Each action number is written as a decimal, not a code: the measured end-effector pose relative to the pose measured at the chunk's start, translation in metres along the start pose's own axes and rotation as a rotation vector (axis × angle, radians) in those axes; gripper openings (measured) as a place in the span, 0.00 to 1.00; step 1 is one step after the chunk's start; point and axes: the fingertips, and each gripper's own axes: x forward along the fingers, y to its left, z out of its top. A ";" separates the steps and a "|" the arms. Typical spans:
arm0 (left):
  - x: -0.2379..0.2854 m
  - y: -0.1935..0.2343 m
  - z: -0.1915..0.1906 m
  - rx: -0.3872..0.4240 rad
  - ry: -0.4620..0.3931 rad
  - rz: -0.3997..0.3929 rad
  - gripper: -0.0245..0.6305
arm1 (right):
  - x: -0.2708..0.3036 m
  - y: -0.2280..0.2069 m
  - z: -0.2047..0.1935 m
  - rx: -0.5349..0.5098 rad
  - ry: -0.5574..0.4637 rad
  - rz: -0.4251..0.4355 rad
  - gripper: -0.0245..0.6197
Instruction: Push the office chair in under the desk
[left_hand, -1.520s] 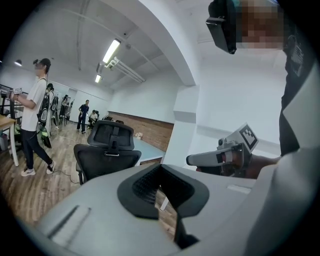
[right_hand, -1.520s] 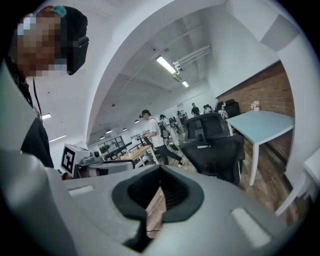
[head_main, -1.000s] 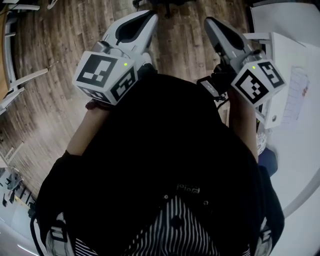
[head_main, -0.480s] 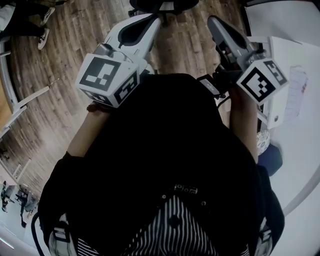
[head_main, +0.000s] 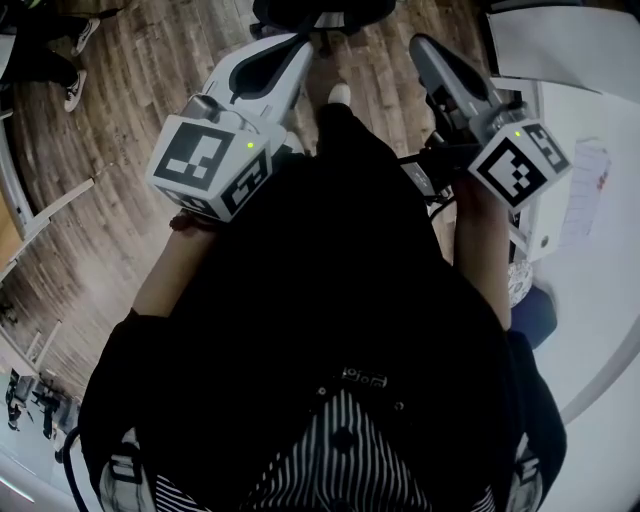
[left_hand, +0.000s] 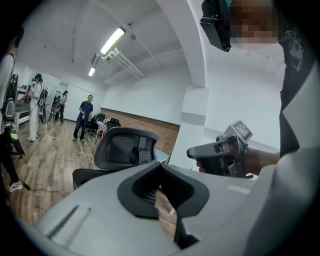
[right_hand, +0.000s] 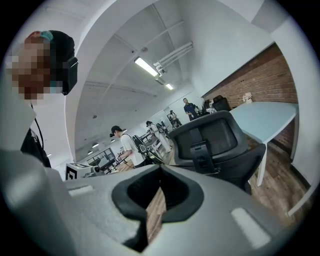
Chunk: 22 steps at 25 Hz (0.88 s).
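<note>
Wood floor (head_main: 120, 110) lies below; left gripper (head_main: 300, 42) and right gripper (head_main: 420, 45), jaws pressed together and empty, point at the office chair (right_hand: 215, 142) ahead.

Head view looks steeply down; 2 gripper views share the office chair (left_hand: 120, 150).

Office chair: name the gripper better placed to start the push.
Left, narrowly. In the head view the left gripper points at the office chair, while the right gripper sits just off its side. Both are shut, empty and short of the chair.
</note>
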 end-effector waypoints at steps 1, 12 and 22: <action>0.007 0.002 0.003 0.007 0.002 0.004 0.04 | 0.003 -0.007 0.003 0.006 0.003 0.004 0.04; 0.079 0.024 0.057 0.043 -0.040 0.056 0.04 | 0.043 -0.053 0.079 -0.025 -0.019 0.097 0.04; 0.131 0.031 0.085 0.057 -0.060 0.096 0.04 | 0.055 -0.104 0.117 -0.027 -0.011 0.131 0.04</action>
